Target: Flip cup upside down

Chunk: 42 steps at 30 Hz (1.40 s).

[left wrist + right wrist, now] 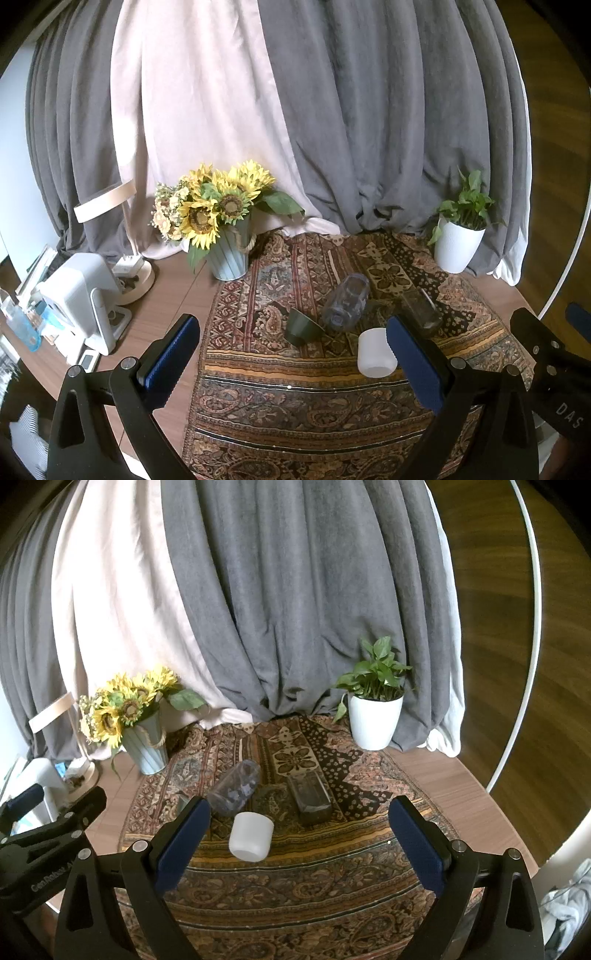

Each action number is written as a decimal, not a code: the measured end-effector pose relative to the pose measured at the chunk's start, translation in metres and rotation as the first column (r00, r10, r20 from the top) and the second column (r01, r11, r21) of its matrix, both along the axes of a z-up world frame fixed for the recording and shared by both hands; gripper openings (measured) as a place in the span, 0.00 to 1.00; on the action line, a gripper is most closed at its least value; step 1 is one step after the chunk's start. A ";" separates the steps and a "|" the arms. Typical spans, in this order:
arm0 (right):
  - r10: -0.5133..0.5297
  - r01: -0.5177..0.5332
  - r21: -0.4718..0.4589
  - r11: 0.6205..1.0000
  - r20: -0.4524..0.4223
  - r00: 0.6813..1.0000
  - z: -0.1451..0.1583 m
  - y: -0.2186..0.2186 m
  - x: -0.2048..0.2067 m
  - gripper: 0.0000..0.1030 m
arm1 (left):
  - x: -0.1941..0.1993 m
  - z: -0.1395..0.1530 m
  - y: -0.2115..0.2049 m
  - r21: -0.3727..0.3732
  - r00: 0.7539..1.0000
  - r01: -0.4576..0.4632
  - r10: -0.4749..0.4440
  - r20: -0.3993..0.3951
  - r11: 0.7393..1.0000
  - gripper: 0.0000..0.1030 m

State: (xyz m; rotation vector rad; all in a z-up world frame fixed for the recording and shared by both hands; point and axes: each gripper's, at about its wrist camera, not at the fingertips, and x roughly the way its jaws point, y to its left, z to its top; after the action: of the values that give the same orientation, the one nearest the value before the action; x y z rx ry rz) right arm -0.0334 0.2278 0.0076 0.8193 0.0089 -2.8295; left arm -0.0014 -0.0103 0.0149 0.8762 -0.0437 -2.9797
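A white cup (pixel 376 352) lies tipped on the patterned cloth (pixel 295 406), also in the right wrist view (pixel 251 836). A dark green cup (pixel 301 326) lies on its side to its left. A clear plastic cup (pixel 347 301) (pixel 234 788) and a dark square glass (pixel 421 310) (pixel 310 799) lie on their sides behind. My left gripper (pixel 291 354) is open and empty, above the near cloth. My right gripper (pixel 299 838) is open and empty, the white cup between its fingers but farther off.
A sunflower vase (pixel 227 254) stands at the back left, a white plant pot (pixel 456 245) at the back right. White appliances and clutter (pixel 81 299) fill the table's left side. Grey and white curtains hang behind. The round table edge curves at right.
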 end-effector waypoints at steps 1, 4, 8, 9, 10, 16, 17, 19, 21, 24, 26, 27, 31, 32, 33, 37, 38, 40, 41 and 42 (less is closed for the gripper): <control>0.000 0.000 0.001 1.000 0.000 1.000 0.000 -0.001 0.001 0.95 | 0.000 0.000 0.000 0.001 1.000 0.000 0.000 0.001 1.000 1.00; -0.002 0.002 0.002 1.000 0.000 1.000 0.000 -0.001 0.000 0.95 | 0.000 0.000 0.000 -0.001 1.000 -0.002 0.002 0.000 1.000 1.00; 0.001 -0.001 0.003 1.000 0.001 1.000 0.000 0.000 0.000 0.95 | 0.000 0.000 0.000 -0.002 1.000 -0.001 0.001 0.000 1.000 1.00; 0.000 0.000 0.003 1.000 0.000 1.000 0.000 -0.001 0.001 0.95 | 0.000 0.000 0.000 -0.001 1.000 -0.004 0.004 0.000 1.000 1.00; 0.000 0.000 0.004 1.000 0.000 1.000 0.000 -0.001 0.001 0.95 | 0.000 0.000 -0.001 -0.001 1.000 -0.004 0.004 0.000 1.000 1.00; -0.003 0.003 0.007 1.000 -0.001 1.000 0.000 -0.004 0.001 0.95 | 0.001 0.000 0.000 0.000 1.000 -0.004 0.004 0.001 1.000 1.00; -0.005 0.005 0.008 1.000 -0.001 1.000 0.000 -0.004 0.001 0.95 | 0.001 -0.001 0.000 0.000 1.000 -0.005 0.005 0.000 1.000 1.00; -0.002 0.002 0.008 1.000 -0.002 1.000 0.000 -0.003 0.001 0.95 | 0.000 0.000 0.000 0.000 1.000 -0.006 0.006 0.000 1.000 1.00; -0.005 0.005 0.008 1.000 -0.003 1.000 0.000 -0.004 0.002 0.95 | 0.000 -0.001 0.000 0.000 1.000 -0.008 0.008 0.001 1.000 1.00; -0.005 0.005 0.008 1.000 -0.003 1.000 0.000 -0.003 0.002 0.95 | 0.000 -0.001 0.000 0.000 1.000 -0.007 0.007 0.001 1.000 1.00; -0.002 0.002 0.010 1.000 -0.001 1.000 0.000 -0.004 0.001 0.95 | 0.000 -0.001 0.000 0.000 1.000 -0.006 0.006 0.001 1.000 1.00; -0.003 0.003 0.010 1.000 -0.003 1.000 0.000 -0.004 0.001 0.95 | 0.000 -0.001 0.000 -0.001 1.000 -0.008 0.008 0.001 1.000 1.00; 0.002 -0.002 0.010 1.000 -0.002 1.000 0.000 -0.005 0.000 0.95 | 0.000 -0.001 -0.001 0.001 1.000 -0.010 0.010 0.001 1.000 1.00; 0.002 -0.002 0.011 1.000 -0.001 1.000 0.000 -0.006 -0.001 0.95 | -0.001 -0.002 -0.002 0.002 1.000 -0.011 0.011 0.002 1.000 1.00; 0.002 -0.002 0.012 1.000 0.000 1.000 0.000 -0.006 -0.001 0.95 | -0.001 -0.002 -0.002 0.002 1.000 -0.011 0.011 0.004 1.000 1.00; 0.003 -0.003 0.015 1.000 0.002 1.000 -0.002 -0.010 -0.003 0.95 | -0.005 -0.005 -0.005 0.002 1.000 -0.012 0.012 0.013 1.000 1.00; 0.005 -0.005 0.017 1.000 0.004 1.000 -0.003 -0.011 -0.005 0.95 | -0.007 -0.006 -0.006 0.001 1.000 -0.011 0.011 0.017 1.000 1.00; 0.003 -0.003 0.020 1.000 0.008 1.000 -0.005 -0.013 -0.006 0.95 | -0.012 -0.009 -0.009 0.004 0.999 -0.011 0.011 0.031 1.000 1.00; 0.002 -0.002 0.022 1.000 0.018 1.000 -0.007 -0.015 -0.008 0.95 | -0.016 -0.013 -0.010 0.005 0.999 -0.012 0.012 0.048 1.000 1.00; 0.000 -0.001 0.023 1.000 0.026 1.000 -0.010 -0.016 -0.009 0.95 | -0.019 -0.016 -0.011 0.006 0.998 -0.013 0.012 0.060 1.000 1.00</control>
State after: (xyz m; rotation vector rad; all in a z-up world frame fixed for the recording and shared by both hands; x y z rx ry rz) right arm -0.0424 0.2116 -0.0024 0.8603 0.0387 -2.8232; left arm -0.0203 -0.0209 -0.0010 0.9629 -0.0299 -2.9434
